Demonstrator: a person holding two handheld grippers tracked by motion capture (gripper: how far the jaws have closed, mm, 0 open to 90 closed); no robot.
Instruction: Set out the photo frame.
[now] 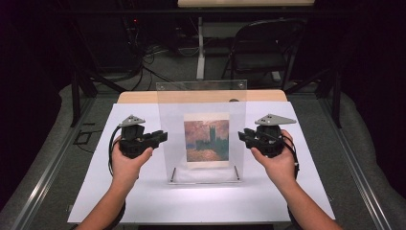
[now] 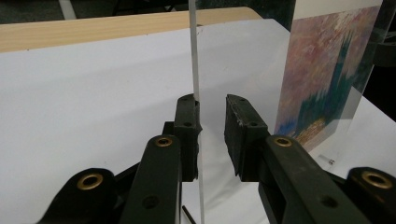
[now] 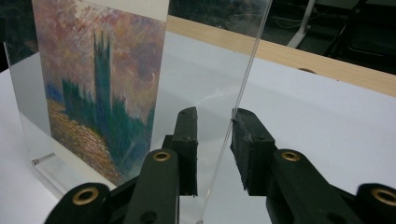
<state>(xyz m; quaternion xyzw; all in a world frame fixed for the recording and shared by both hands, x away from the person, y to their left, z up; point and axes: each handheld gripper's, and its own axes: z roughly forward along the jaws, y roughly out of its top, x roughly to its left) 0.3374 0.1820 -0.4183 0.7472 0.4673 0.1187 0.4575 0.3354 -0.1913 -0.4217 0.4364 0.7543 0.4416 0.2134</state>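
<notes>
A clear acrylic picture frame (image 1: 201,132) stands upright on the white sheet (image 1: 143,191) that covers the table, with a painted print (image 1: 206,140) of dark towers under a pink sky showing through it. The person holds a gripper at each side edge. The left gripper (image 1: 163,136) has the frame's left edge running between its two black jaws; in the left gripper view (image 2: 212,135) one jaw sits right against the pane while the other stands a little off it, so the jaws are parted around the edge, not clamping it. The right gripper (image 1: 242,136) straddles the right edge the same way (image 3: 215,144): the pane passes through the gap, perhaps just brushing one jaw tip, though I can't be sure from here.
</notes>
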